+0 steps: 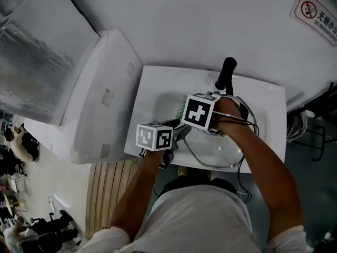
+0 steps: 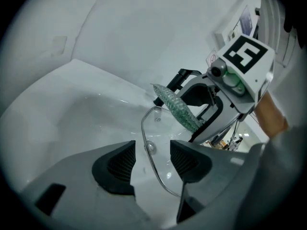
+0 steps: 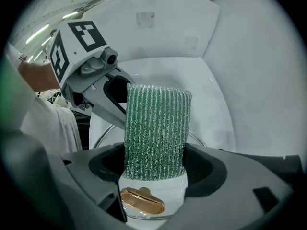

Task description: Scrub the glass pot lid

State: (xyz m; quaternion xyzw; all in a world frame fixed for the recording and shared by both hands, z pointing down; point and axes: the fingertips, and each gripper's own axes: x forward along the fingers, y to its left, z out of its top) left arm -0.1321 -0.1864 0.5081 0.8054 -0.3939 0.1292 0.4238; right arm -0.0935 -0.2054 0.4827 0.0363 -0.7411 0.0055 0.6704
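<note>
Head view: both grippers meet over the white sink [image 1: 152, 88]; the glass lid [image 1: 221, 153] lies flat in its bowl, in front of the black tap [image 1: 226, 73].
Left gripper [image 2: 152, 162]: jaws wide apart and nothing pinched. The lid's metal rim runs through the gap, nearer the right-hand pad, with neither pad pressing on it.
Right gripper [image 3: 156, 164]: jaws clamped on a green sponge [image 3: 156, 128], which sticks out well past the tips and points straight down.
Lid from the sponge: directly beneath. The gold knob [image 3: 141, 201] shows just beside the sponge's flat face.
Sponge's long axis: upright, end-on to the glass.
Nearer hand: the right one is over the lid's middle and the left one is at its near edge.
Likely next: the left probably closes on the rim to steady the lid, while the sponge presses down.
Only in the right gripper view: the knob, which the head view hides behind the marker cubes.
Only in the left gripper view: the sponge edge-on by the far rim; I cannot tell whether it touches.
</note>
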